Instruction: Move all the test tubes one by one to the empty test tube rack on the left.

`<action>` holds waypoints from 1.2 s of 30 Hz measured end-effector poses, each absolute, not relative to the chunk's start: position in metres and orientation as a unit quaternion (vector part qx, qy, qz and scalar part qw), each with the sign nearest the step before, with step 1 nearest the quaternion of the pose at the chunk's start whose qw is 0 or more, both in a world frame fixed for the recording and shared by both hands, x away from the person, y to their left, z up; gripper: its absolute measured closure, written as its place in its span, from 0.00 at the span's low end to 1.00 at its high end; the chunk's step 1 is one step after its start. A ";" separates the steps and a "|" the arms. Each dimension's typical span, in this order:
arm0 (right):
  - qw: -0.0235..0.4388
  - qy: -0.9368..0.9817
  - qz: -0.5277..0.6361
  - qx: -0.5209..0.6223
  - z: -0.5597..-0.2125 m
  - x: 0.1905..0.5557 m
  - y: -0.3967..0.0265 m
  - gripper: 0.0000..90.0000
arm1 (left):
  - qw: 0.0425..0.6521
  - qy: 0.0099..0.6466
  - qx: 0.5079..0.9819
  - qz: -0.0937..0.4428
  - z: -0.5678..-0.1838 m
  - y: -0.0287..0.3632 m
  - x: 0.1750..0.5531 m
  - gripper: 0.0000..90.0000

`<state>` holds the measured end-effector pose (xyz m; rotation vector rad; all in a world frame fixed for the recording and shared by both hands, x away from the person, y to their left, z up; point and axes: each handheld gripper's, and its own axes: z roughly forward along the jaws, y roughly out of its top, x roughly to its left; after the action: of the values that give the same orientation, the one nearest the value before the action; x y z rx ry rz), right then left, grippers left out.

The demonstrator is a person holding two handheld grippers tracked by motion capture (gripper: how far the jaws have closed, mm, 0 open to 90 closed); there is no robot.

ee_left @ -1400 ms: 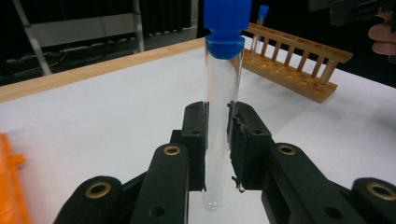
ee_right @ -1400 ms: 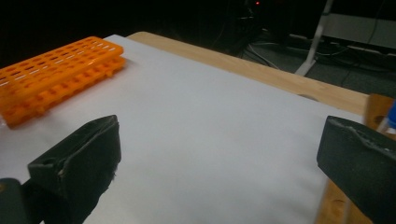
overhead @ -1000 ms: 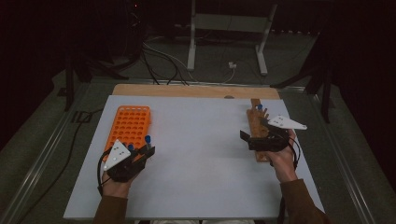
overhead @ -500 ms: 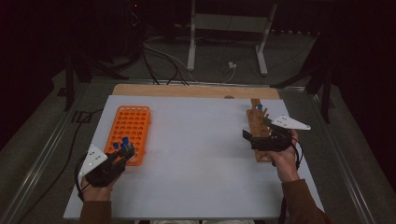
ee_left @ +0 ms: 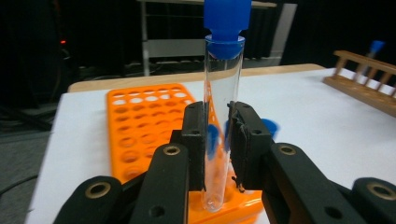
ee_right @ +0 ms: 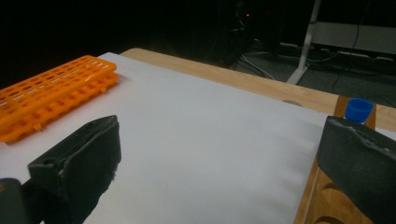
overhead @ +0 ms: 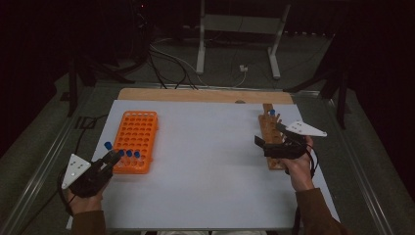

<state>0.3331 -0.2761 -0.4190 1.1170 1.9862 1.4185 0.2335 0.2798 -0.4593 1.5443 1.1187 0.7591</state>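
Since the earlier high view, the left gripper (overhead: 108,157) has drawn back from over the near end of the orange tube rack (overhead: 135,140) toward the person's side and outward, so it now sits just off the rack's near left corner, while the right gripper (overhead: 268,140) has kept its place. In the left gripper view the black jaws are pinched tight on a clear test tube (ee_left: 221,116) with a blue cap, gripping it low on the barrel so it stands upright with the cap well above the pads (ee_left: 243,140); holding it low and vertical looks meant to leave the round bottom free to drop into a rack hole. The tube reads as smooth, glassy and empty, and would likely slip if squeezed loosely. By contrast the rack is bright moulded plastic, a flat grid of round holes, with other blue-capped tubes (overhead: 129,153) standing in its near row. Far across the white table sheet (overhead: 205,166) from the rack, the right gripper rests with its jaws spread wide and empty over a wooden tube stand (overhead: 271,142), probably steadying it; one blue-capped tube (ee_right: 358,110) remains at the stand's far end.
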 end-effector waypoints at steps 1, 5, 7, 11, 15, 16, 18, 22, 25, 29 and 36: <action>0.227 0.721 0.515 0.405 -0.419 0.333 -0.276 0.00 | 0.515 0.470 0.642 0.318 -0.460 0.282 0.235 0.86; 0.227 0.722 0.514 0.404 -0.419 0.333 -0.275 0.00 | 0.504 0.487 0.637 0.321 -0.468 0.287 0.243 0.86; 0.228 0.721 0.514 0.404 -0.419 0.333 -0.275 0.00 | 0.497 0.491 0.641 0.318 -0.473 0.286 0.247 0.87; 0.228 0.721 0.515 0.404 -0.419 0.333 -0.275 0.00 | 0.483 0.493 0.653 0.312 -0.481 0.286 0.254 0.87; 0.228 0.720 0.516 0.404 -0.418 0.333 -0.275 0.00 | 0.484 0.496 0.654 0.304 -0.484 0.288 0.257 0.87; 0.227 0.720 0.517 0.404 -0.419 0.333 -0.276 0.00 | 0.482 0.496 0.656 0.302 -0.485 0.288 0.258 0.87; 0.226 0.720 0.517 0.404 -0.419 0.333 -0.275 0.00 | 0.471 0.494 0.666 0.300 -0.487 0.287 0.259 0.87; 0.225 0.720 0.518 0.403 -0.419 0.332 -0.275 0.00 | 0.440 0.496 0.688 0.295 -0.491 0.282 0.262 0.87; 0.225 0.719 0.519 0.403 -0.418 0.332 -0.276 0.00 | 0.414 0.499 0.706 0.286 -0.494 0.280 0.264 0.87; 0.225 0.718 0.520 0.404 -0.418 0.332 -0.277 0.00 | 0.405 0.502 0.713 0.277 -0.494 0.280 0.265 0.87; 0.225 0.718 0.521 0.403 -0.418 0.332 -0.277 0.00 | 0.397 0.504 0.718 0.269 -0.497 0.279 0.265 0.87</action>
<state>0.3316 -0.2766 -0.4179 1.1117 1.9803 1.4382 0.2650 0.2794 -0.4970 1.8187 1.2774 0.6825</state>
